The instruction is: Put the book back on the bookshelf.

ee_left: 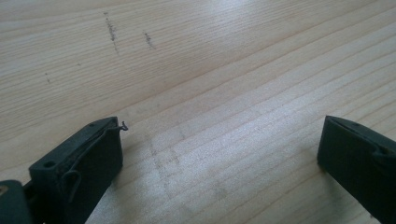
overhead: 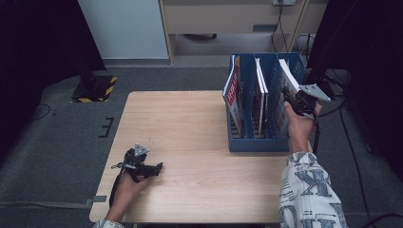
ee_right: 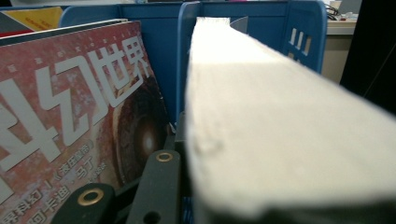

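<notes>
A blue file rack (overhead: 259, 142) with three slots stands at the right of the wooden table (overhead: 190, 123). My right gripper (overhead: 291, 102) is at its rightmost slot, shut on a thick white-edged book (overhead: 287, 76) that leans in that slot. In the right gripper view the book's page edge (ee_right: 280, 116) runs away from the camera, with one black finger (ee_right: 156, 186) pressed against its left side; the other finger is hidden behind it. A red-covered magazine (ee_right: 70, 116) stands in the slot beside it. My left gripper (overhead: 159, 166) lies on the table near the front left, open (ee_left: 219, 135) over bare wood.
Two more magazines (overhead: 233, 90) (overhead: 260, 90) stand in the rack's left and middle slots. A black and yellow stand base (overhead: 95, 88) sits on the floor beyond the table's left corner. Cables trail on the floor at the right.
</notes>
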A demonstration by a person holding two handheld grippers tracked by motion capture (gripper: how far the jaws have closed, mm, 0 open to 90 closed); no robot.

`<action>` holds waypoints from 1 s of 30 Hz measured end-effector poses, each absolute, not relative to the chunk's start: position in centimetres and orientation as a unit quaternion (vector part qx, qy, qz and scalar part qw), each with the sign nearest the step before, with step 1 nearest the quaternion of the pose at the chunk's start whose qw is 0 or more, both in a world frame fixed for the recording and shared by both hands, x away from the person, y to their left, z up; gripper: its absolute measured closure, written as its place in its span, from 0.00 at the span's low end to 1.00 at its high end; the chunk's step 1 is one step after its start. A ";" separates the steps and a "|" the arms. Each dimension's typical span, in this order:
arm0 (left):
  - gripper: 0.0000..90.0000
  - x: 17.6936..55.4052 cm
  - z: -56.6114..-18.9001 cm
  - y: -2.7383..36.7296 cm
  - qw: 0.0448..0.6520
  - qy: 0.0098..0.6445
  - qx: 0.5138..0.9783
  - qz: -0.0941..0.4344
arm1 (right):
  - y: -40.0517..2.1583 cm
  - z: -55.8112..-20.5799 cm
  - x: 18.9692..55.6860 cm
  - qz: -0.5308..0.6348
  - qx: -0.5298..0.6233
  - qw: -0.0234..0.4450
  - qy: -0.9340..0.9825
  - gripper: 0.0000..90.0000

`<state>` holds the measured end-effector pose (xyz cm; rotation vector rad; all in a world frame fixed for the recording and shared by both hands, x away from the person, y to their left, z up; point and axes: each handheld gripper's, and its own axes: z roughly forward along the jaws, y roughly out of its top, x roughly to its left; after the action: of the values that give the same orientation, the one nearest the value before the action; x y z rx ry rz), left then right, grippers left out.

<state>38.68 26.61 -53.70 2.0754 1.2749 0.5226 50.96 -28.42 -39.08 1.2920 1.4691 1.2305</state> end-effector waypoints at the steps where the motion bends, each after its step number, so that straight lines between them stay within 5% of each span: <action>1: 0.00 38.7 -53.7 26.6 0.320 0.485 0.789 0.199 | -28.5 -39.0 51.0 0.487 0.513 0.404 0.580 0.81; 30: 0.00 38.7 -53.7 26.6 0.319 0.486 0.789 0.199 | -28.9 -38.6 51.8 0.453 0.530 0.451 0.557 0.82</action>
<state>38.71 26.56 -53.70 2.0740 1.2790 0.5235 51.81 -28.87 -38.59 1.3110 1.3755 1.1200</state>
